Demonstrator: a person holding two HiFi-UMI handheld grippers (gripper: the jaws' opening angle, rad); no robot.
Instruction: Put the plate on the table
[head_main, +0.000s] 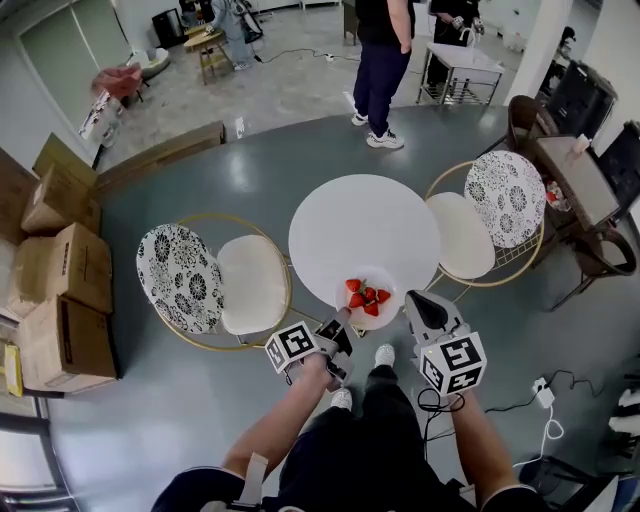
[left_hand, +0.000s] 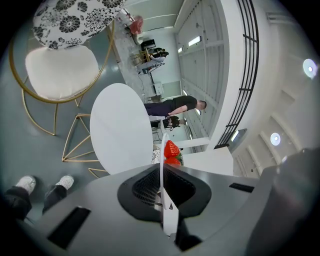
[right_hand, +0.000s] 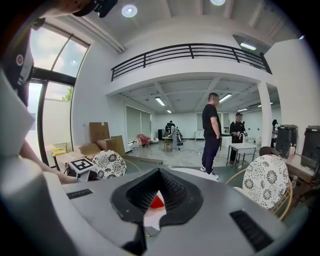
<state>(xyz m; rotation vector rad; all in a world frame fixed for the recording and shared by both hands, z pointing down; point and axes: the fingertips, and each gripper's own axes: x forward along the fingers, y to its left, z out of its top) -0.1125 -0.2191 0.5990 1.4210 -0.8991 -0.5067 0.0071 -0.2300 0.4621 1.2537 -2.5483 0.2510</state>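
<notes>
One plate (head_main: 386, 318) of about five strawberries (head_main: 367, 297), at the near edge of one round table (head_main: 350, 220), your left gripper (head_main: 338, 325) and right gripper (head_main: 412, 303) each clamped on its rim, two chairs (head_main: 252, 285) flanking.

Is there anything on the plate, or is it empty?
Not empty. The plate has a small heap of red strawberries on it; the head view shows them clearly.

One round table (head_main: 350, 215), two patterned chairs (head_main: 215, 280). One plate (head_main: 373, 322) with five strawberries (head_main: 368, 294). Two grippers: the left gripper (head_main: 340, 325) and the right gripper (head_main: 418, 305). At least four cardboard boxes (head_main: 70, 265). Three people (head_main: 385, 60) stand on the far floor.
</notes>
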